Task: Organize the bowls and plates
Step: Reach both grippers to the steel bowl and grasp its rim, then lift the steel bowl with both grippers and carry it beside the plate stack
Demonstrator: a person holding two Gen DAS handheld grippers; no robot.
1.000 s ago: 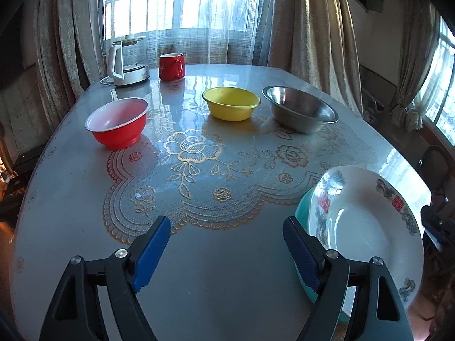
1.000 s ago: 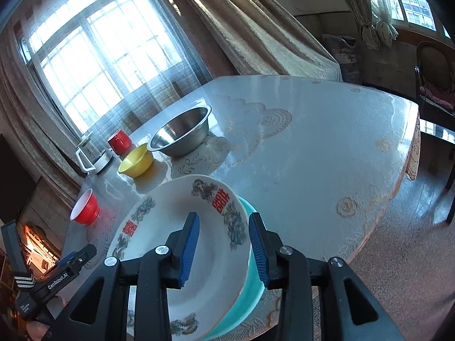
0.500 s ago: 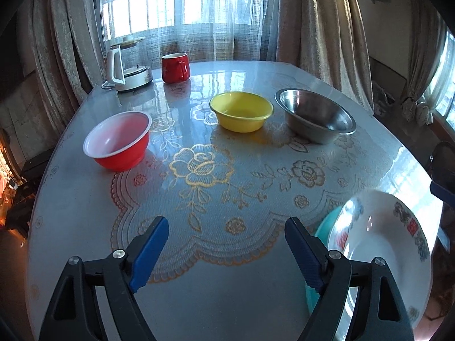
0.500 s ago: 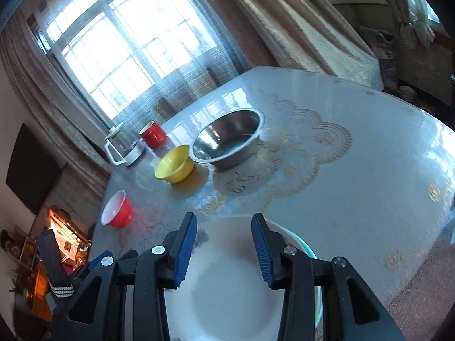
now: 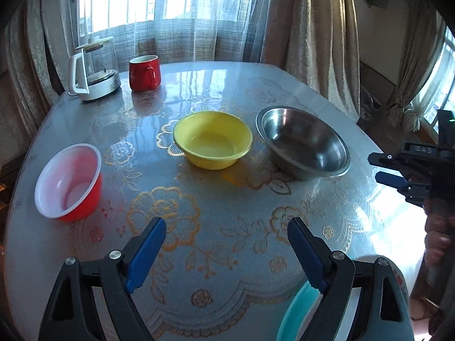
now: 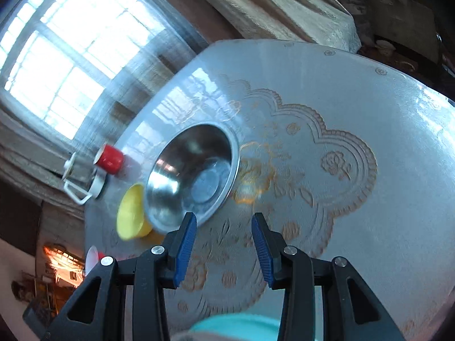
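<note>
Both claws hang empty over the tabletop (image 5: 227,85): the left claw (image 5: 227,251) is opening wide, the right claw (image 6: 224,245) is partly open, nearing the steel bowl (image 6: 193,176) beside the yellow bowl (image 5: 212,139); next likely gripping its rim.

Teal plate (image 5: 295,309) mostly cut off, perhaps stacked

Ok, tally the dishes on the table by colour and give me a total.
Red: 2, a bowl and a mug
Yellow: 1, a bowl
Steel: 1, a bowl
Teal: 1, a plate, under a white one that barely shows
Total: 5
</note>
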